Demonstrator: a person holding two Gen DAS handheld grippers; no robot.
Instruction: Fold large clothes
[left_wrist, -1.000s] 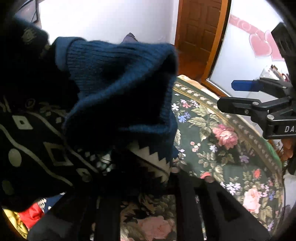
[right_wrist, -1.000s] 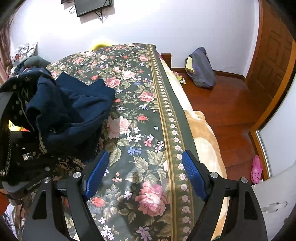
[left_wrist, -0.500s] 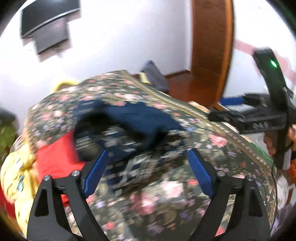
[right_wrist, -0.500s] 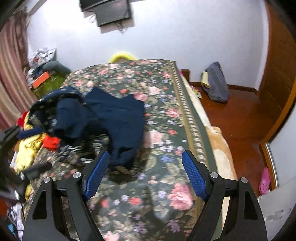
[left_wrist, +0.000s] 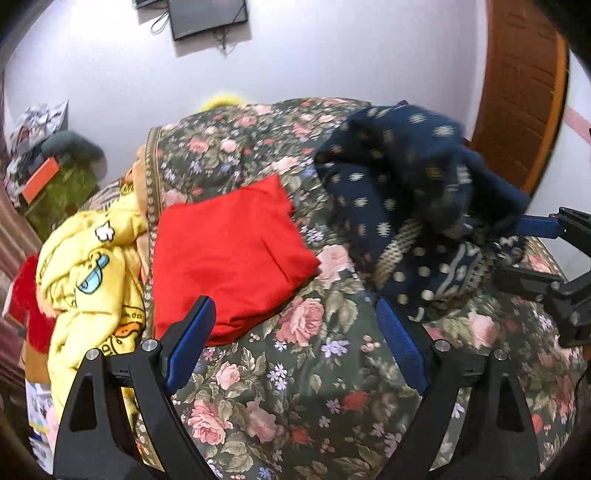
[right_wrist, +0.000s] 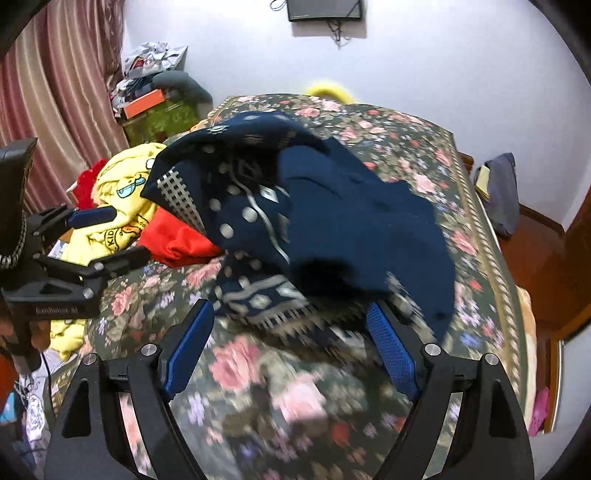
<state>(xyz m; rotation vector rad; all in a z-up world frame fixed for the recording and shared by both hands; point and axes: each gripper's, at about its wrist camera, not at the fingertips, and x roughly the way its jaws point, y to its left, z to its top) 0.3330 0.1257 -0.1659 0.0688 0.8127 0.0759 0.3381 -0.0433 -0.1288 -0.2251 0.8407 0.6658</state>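
A dark blue patterned knit sweater (left_wrist: 417, 206) lies crumpled in a heap on the floral bedspread (left_wrist: 303, 373); it fills the middle of the right wrist view (right_wrist: 332, 229). My left gripper (left_wrist: 295, 350) is open and empty, low over the bedspread, left of the heap. My right gripper (right_wrist: 291, 350) is open and empty just in front of the sweater's patterned hem. Each gripper shows in the other's view, the right one (left_wrist: 517, 247) against the sweater's edge, the left one (right_wrist: 107, 236) beside the red cloth.
A folded red garment (left_wrist: 229, 251) lies on the bed left of the sweater. A yellow cartoon-print garment (left_wrist: 92, 266) hangs over the bed's left edge. A cluttered green box (right_wrist: 159, 114) and curtain stand beyond. A dark bag (right_wrist: 502, 192) leans on the far wall by wooden floor.
My left gripper let go of the sweater, which dropped onto the bed in a heap. Both grippers pulled back and now face the heap from either side.
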